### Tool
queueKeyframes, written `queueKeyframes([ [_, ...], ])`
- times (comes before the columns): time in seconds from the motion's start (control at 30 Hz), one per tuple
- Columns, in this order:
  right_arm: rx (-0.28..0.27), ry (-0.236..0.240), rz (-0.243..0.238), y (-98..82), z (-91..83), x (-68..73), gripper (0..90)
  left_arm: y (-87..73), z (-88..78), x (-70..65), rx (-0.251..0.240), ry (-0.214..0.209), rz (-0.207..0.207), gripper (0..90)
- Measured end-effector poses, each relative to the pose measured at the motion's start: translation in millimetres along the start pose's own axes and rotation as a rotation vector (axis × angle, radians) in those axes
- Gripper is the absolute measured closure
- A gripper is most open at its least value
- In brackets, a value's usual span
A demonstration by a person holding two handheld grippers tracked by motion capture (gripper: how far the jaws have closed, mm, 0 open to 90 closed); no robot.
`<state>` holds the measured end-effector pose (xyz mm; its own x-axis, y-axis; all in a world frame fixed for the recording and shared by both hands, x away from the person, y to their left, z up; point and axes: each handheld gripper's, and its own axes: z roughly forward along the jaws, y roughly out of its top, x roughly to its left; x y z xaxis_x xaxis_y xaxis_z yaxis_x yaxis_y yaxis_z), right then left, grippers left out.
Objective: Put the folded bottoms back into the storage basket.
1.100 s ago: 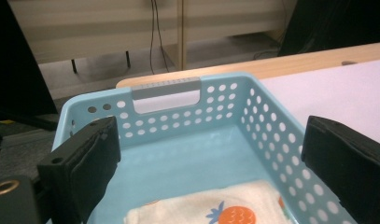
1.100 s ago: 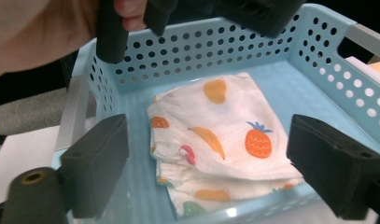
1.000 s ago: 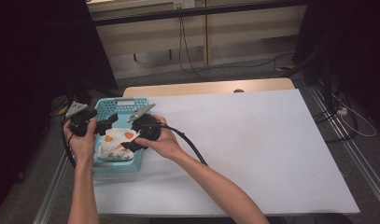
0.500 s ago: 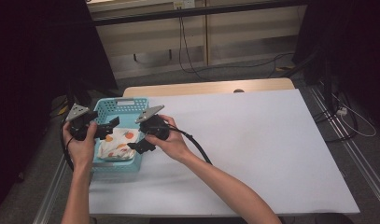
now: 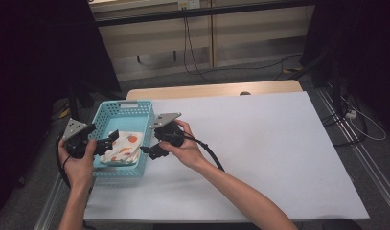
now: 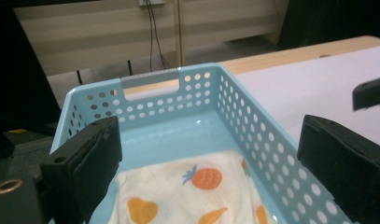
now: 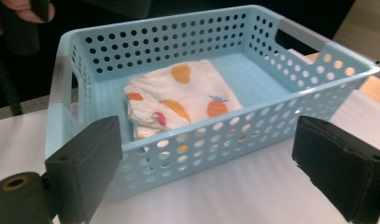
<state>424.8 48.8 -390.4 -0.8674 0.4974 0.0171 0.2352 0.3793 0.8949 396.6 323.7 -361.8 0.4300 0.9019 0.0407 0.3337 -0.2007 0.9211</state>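
— Why are both claws held off the basket [image 5: 121, 109]?
— My guess: the folded fruit-print cloth [image 5: 123, 146] already lies on the basket floor, so nothing needs gripping. The left gripper [image 5: 108, 143] hangs over the near-left rim, jaws apart and empty, cloth just below them. The right gripper [image 5: 149, 150] sits just outside the right wall, jaws also spread, holding nothing.
— Anything unclear?
— The cloth's near edge is cut off in the left gripper view, and its underside stays hidden.
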Motion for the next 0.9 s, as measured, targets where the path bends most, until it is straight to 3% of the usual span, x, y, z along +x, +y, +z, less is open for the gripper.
queueKeyframes([
  [0.07, -0.007, -0.024, -0.004, -3.0, -3.9, 0.4, 8.4, -2.8, -2.0, -3.5, -0.002, 0.012, 0.007, 6.6],
  [0.1, -0.011, -0.044, -0.009, -5.0, -5.7, 0.5, 8.4, -4.1, -3.1, -5.2, -0.01, -0.003, -0.022, 6.6],
  [0.13, -0.018, -0.05, -0.008, -7.2, -7.7, 0.6, 8.4, -4.7, -4.7, -8.7, -0.006, -0.011, -0.019, 6.6],
  [0.23, -0.025, -0.069, 0.002, -13.7, -12.6, -0.6, 8.4, -5.4, -9.4, -19.6, -0.002, -0.01, 0.03, 6.4],
  [0.43, -0.055, -0.092, 0.025, -23.9, -25.9, -5.1, 8.5, -8.4, -15.6, -34.5, -0.014, -0.044, 0.049, 6.0],
  [0.63, -0.057, -0.106, 0.024, -31.7, -37.1, -6.6, 8.4, -17.0, -21.2, -38.7, -0.011, -0.031, 0.07, 5.9],
  [0.77, -0.057, -0.113, 0.027, -37.5, -42.6, -7.0, 8.4, -23.4, -22.2, -36.8, -0.008, -0.017, 0.06, 5.9],
  [0.9, -0.058, -0.146, 0.028, -43.6, -47.6, -8.7, 8.2, -26.7, -20.8, -38.6, -0.002, -0.031, 0.065, 5.9],
])
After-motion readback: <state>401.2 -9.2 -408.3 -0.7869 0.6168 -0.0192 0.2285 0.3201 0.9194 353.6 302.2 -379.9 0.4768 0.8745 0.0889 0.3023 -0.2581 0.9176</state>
